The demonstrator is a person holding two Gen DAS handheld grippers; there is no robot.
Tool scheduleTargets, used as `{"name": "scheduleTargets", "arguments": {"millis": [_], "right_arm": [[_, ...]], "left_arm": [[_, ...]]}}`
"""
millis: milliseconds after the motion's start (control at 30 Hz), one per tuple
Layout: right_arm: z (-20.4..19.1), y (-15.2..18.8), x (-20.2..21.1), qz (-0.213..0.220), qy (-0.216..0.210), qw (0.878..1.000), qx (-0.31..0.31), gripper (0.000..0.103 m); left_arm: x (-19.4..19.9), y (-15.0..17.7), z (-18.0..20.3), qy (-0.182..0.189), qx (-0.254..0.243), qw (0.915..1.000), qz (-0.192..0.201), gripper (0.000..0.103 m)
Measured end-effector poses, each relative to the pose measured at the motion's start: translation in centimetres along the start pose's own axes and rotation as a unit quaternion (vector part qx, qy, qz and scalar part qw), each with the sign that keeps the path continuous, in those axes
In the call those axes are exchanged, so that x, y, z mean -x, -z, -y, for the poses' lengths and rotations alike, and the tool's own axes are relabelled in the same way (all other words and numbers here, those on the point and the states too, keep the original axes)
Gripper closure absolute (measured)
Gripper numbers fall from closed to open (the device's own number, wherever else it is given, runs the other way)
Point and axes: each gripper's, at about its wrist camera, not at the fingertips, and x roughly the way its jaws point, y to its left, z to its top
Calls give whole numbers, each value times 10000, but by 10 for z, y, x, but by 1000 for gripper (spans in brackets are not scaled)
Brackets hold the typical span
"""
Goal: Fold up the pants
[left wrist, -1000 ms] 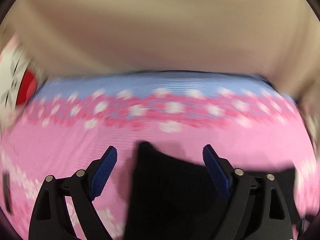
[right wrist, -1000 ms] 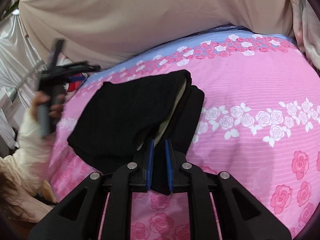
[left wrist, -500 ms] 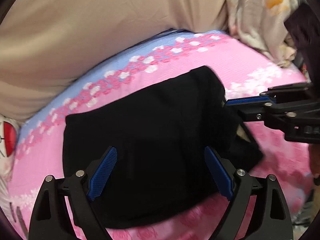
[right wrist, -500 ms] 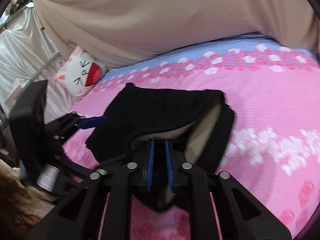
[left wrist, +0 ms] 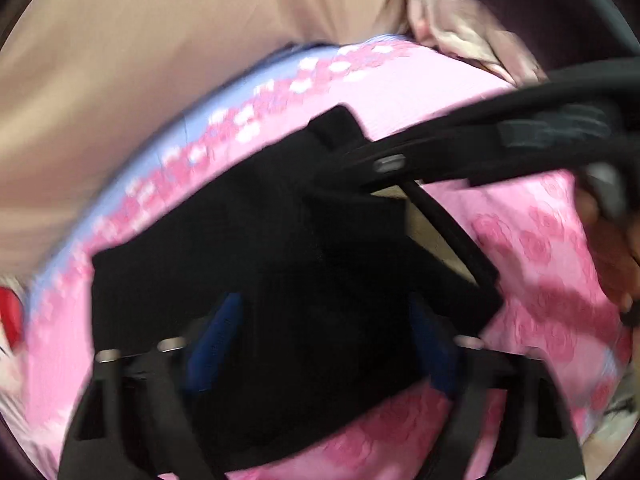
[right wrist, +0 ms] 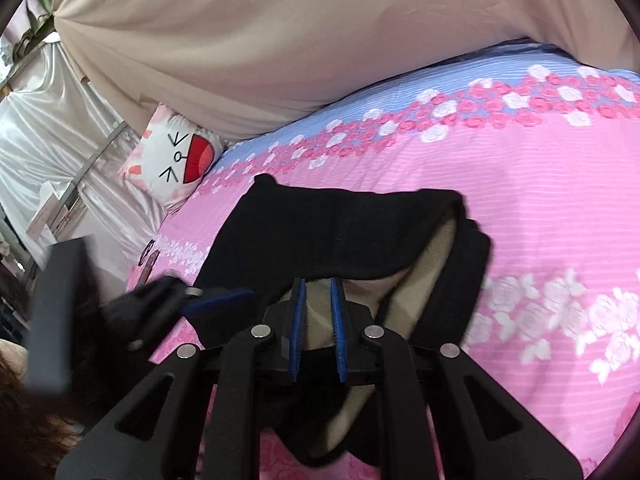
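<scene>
Pants | left wrist view: black, on pink sheet, under left gripper, fingers wide apart, blurred | right wrist view: pants waistband clamped in right gripper, beige lining showing, pillow far left

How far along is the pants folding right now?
Partway. Done: the black pants lie doubled into a compact stack on the pink bedspread. In hand: the right gripper pinches a near edge, beige lining showing; the left gripper hovers open over the stack. Left: lay that edge flat and release.
</scene>
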Motion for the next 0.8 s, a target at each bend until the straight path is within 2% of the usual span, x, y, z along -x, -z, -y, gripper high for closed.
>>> {"name": "scheduleTargets", "arguments": {"millis": [33, 67, 100, 133, 200, 333, 467, 567, 633, 667, 733, 800], "right_arm": [[4, 2, 9, 66, 70, 9999, -69, 81], [9, 6, 17, 131, 157, 9997, -125, 62], [12, 9, 24, 198, 301, 9992, -148, 44], [13, 12, 29, 229, 387, 9989, -136, 42], [16, 18, 36, 201, 420, 9989, -86, 42], [4, 12, 23, -21, 449, 9985, 309, 42], [-13, -3, -17, -448, 382, 9944, 878, 43], [-12, -11, -54, -773, 546, 9903, 1018, 45], [-9, -15, -64, -732, 597, 9907, 980, 76], [-7, -17, -65, -758, 546, 9914, 911, 82], [-11, -22, -47, -503, 523, 9932, 906, 85], [-3, -23, -11, 56, 572, 9959, 693, 87]], "left_arm": [[-3, -4, -11, 367, 340, 9987, -69, 68], [-1, -6, -18, 470, 481, 9977, -34, 86], [3, -9, -24, 622, 572, 9964, -2, 95], [8, -13, -34, 773, 759, 9941, 39, 95], [17, -17, -42, 757, 812, 9937, 137, 95], [40, -26, -59, 1271, 1099, 9853, 296, 95], [49, -29, -72, 1134, 1279, 9843, 434, 95], [63, -36, -80, 1045, 1317, 9833, 700, 95], [71, -41, -85, 982, 1284, 9834, 827, 95], [73, -43, -87, 971, 1277, 9833, 858, 95], [76, -45, -87, 1013, 1221, 9833, 890, 95], [74, -43, -79, 1131, 1078, 9838, 882, 95]]}}
